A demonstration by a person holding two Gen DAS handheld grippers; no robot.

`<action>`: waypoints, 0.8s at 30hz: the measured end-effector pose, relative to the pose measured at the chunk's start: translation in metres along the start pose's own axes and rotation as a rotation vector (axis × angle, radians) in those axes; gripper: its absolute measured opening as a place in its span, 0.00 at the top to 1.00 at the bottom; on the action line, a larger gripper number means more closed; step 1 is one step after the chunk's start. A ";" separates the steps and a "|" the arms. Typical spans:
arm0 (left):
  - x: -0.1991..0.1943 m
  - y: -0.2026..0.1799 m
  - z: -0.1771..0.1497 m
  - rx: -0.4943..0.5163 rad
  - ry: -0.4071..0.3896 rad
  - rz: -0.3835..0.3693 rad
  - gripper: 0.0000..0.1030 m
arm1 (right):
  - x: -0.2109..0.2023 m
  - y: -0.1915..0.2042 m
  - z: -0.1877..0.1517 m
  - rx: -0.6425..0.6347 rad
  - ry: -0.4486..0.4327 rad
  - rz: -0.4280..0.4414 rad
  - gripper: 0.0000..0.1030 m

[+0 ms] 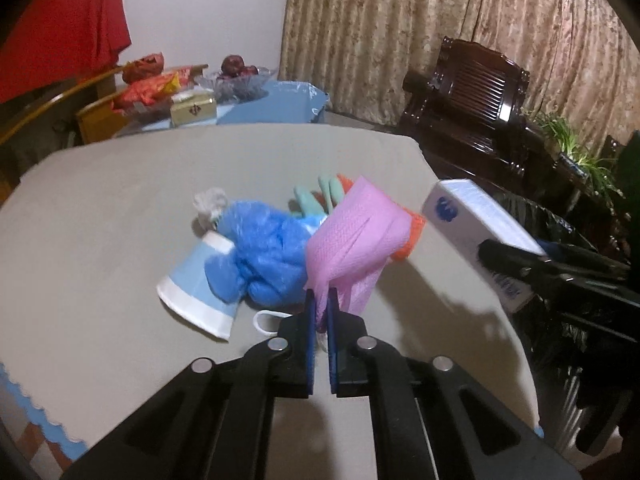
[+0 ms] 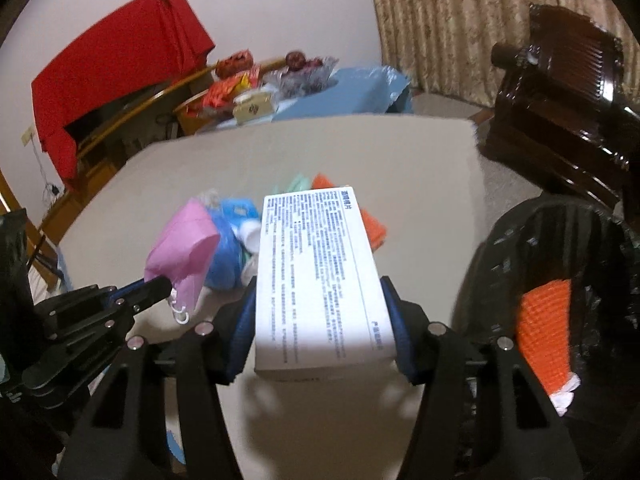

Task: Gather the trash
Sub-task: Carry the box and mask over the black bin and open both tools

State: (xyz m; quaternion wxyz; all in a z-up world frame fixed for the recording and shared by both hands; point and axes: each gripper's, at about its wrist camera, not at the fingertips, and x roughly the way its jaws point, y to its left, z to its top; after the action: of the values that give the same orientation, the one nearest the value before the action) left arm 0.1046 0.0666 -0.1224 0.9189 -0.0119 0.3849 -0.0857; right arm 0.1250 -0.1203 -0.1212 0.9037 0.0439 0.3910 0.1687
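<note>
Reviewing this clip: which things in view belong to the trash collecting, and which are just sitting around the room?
Part of the job:
- pink mask, in the left gripper
- white box, in the right gripper
- paper cup
- blue plastic bag
- trash bag, black, with orange scrap inside

Just lying about:
- red cloth
- fruit bowl
- dark wooden chair
- curtain

Dense Chinese print on white box [image 2: 320,276], perhaps product details, too blurred to read.

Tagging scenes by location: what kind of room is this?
Most likely a home living or dining room: patterned curtains behind a carved dark wooden armchair, and a side table with a fruit bowl and snack packets.
</note>
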 end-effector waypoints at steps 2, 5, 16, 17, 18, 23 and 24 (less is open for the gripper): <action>-0.005 -0.005 0.008 -0.002 -0.019 -0.007 0.95 | -0.013 -0.004 0.005 -0.001 -0.026 -0.016 0.46; -0.009 -0.016 0.020 0.009 -0.042 -0.021 0.95 | -0.032 -0.015 0.013 0.005 -0.062 -0.042 0.46; 0.000 -0.084 0.054 0.074 -0.070 -0.141 0.95 | -0.086 -0.070 0.020 0.061 -0.148 -0.158 0.48; 0.002 -0.092 0.057 0.081 -0.067 -0.153 0.95 | -0.090 -0.077 0.019 0.071 -0.153 -0.173 0.48; 0.005 -0.099 0.058 0.090 -0.064 -0.162 0.95 | -0.094 -0.084 0.017 0.081 -0.157 -0.188 0.48; 0.017 -0.139 0.065 0.142 -0.051 -0.221 0.95 | -0.113 -0.120 0.010 0.127 -0.180 -0.266 0.48; 0.020 -0.147 0.067 0.154 -0.050 -0.231 0.95 | -0.117 -0.126 0.008 0.134 -0.184 -0.280 0.48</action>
State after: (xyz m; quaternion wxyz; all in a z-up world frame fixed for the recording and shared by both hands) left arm 0.1439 -0.0848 -0.0763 0.9104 0.0124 0.3504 -0.2198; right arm 0.0903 -0.2778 -0.0619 0.9453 0.0645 0.3196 0.0100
